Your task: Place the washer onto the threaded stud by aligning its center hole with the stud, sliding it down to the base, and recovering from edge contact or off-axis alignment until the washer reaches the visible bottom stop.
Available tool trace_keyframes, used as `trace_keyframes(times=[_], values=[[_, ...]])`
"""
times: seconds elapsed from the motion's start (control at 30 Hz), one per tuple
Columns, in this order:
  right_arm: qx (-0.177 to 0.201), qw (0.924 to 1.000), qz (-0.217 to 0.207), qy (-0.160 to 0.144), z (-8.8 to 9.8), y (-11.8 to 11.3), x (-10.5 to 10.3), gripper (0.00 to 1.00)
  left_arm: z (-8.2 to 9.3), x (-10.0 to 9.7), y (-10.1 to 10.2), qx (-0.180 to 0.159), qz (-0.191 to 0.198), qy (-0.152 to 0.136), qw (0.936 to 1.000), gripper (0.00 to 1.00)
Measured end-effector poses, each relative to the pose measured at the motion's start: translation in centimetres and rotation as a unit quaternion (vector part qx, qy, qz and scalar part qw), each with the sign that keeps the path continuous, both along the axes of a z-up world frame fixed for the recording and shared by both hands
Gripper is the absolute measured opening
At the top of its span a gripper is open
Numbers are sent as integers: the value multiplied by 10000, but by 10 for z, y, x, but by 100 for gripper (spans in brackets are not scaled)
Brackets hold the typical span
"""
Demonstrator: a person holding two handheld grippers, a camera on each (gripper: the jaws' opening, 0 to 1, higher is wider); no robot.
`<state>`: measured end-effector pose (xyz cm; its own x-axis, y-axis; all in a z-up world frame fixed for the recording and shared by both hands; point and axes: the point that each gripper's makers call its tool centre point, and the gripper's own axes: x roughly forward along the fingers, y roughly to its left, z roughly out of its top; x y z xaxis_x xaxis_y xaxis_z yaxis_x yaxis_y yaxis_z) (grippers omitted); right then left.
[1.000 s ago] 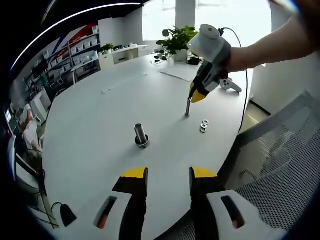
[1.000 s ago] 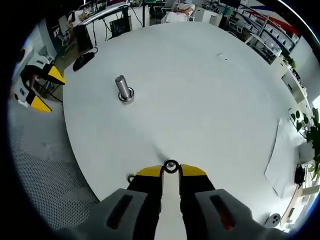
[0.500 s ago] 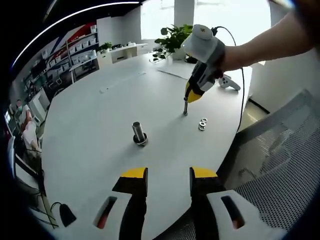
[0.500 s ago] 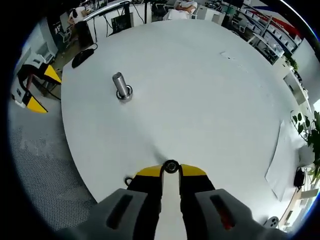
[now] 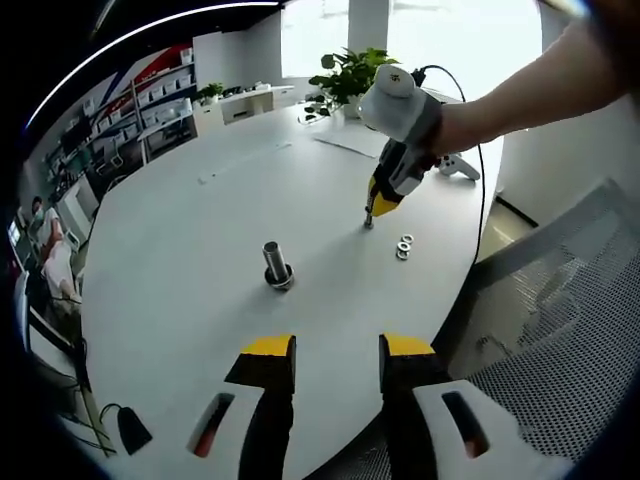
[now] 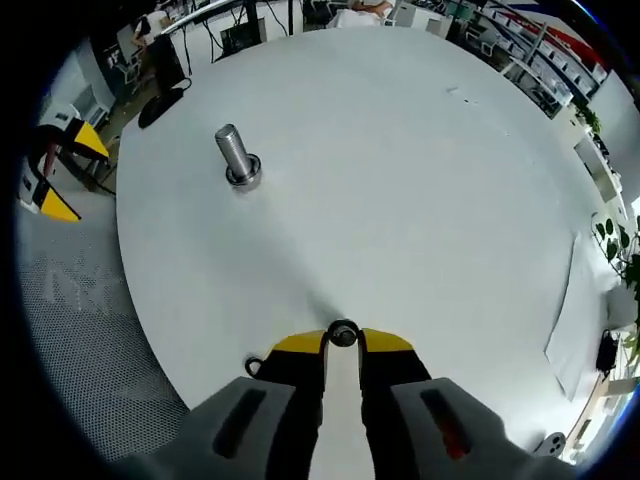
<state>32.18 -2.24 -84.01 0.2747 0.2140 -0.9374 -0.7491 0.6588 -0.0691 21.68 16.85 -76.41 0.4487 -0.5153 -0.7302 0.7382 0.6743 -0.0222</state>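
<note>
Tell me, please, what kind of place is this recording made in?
Probably an open office or lab workspace: a large white round table, shelving with boxes along the wall, potted plants near a bright window, and a mesh office chair beside the table.

Table surface wide open between right gripper and stud; clear path across. Spare washers lie just beside right gripper on the table. Stud stands upright alone, free room all around. Left gripper hangs at table edge, mesh chair close alongside.
</note>
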Motion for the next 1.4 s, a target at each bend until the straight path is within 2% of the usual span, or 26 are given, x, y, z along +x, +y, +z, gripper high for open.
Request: trace_keyframes(times=[0.37, 0.73, 1.2, 1.33, 1.4], values=[[-89, 9998, 25, 186, -20, 0, 0, 14, 0, 1, 1, 0, 19, -30, 10000, 32], [-79, 9997, -136, 177, -19, -7, -1, 20, 0, 0, -1, -20, 22, -6, 10000, 32], [-126, 9990, -362, 212, -10, -34, -32, 23, 1, -1, -5, -90, -16, 9, 10000, 31], [33, 9976, -628, 273, -11, -37, -49, 24, 2, -1, -7, -135, -31, 10, 9999, 31], [-32, 9972, -651, 369, -15, -41, -59, 24, 4, -1, -8, -165, -15, -8, 9999, 31]])
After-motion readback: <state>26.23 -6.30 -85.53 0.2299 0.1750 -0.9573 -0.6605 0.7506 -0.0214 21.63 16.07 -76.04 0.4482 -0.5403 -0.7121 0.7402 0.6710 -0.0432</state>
